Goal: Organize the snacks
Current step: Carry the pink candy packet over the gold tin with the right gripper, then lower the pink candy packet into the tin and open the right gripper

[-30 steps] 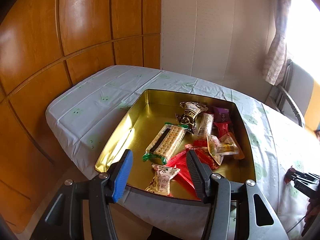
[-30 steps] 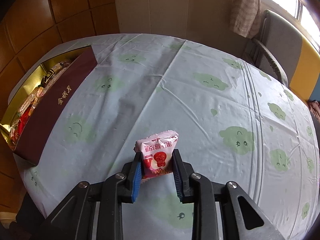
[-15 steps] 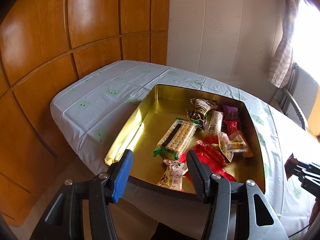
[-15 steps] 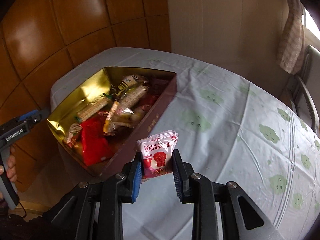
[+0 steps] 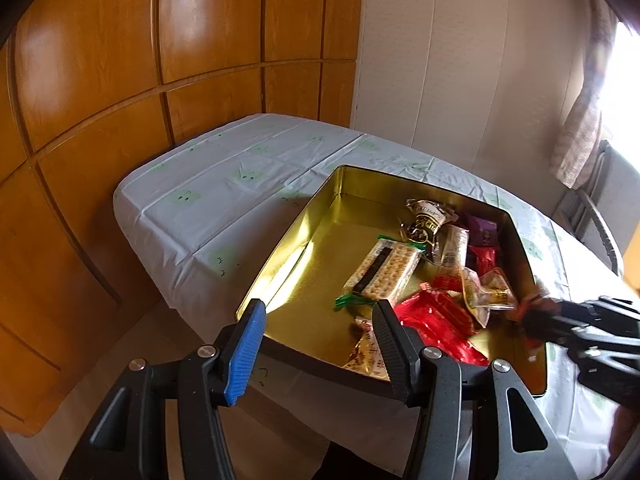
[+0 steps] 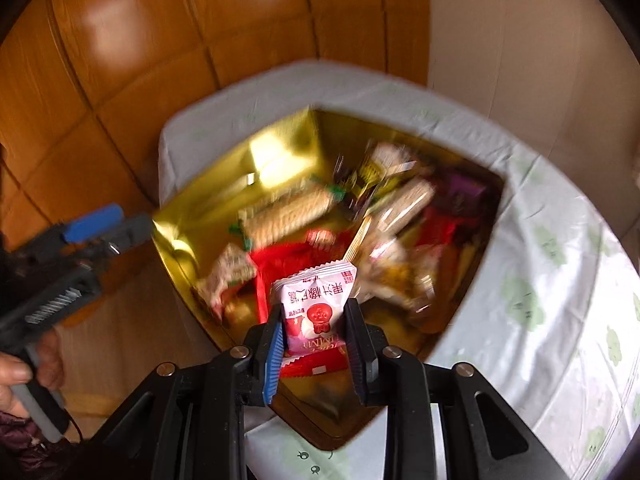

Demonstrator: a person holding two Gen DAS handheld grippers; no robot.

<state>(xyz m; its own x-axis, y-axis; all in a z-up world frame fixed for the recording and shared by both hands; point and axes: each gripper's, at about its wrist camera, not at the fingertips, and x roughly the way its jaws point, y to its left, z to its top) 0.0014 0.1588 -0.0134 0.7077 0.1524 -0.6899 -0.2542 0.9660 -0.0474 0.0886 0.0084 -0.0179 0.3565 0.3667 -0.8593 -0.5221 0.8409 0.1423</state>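
Note:
An open gold tin [image 5: 288,248] holds several snacks: a cracker pack [image 5: 384,268], a red pack [image 5: 436,320], a dark packet [image 5: 426,224] and a purple one [image 5: 482,228]. My left gripper [image 5: 318,312] hangs open over the tin's near edge with nothing between its fingers. My right gripper [image 6: 314,312] is shut on a pink-and-white snack packet [image 6: 320,300] and holds it above the tin [image 6: 280,144], over its near corner. In the left wrist view the right gripper [image 5: 560,320] comes in blurred over the tin's right rim. The left gripper [image 6: 92,224] shows at the left of the right wrist view.
The tin sits on a table with a white cloth printed with green clouds [image 5: 224,200]. Wooden wall panels [image 5: 120,80] stand behind and to the left. A chair [image 5: 600,232] and a curtain [image 5: 576,136] are at the far right. A person's hand [image 6: 24,368] grips the left handle.
My right gripper has swung with the packet from over the bare cloth to above the tin, and now shows in the left wrist view. The left gripper has shifted slightly and stays open.

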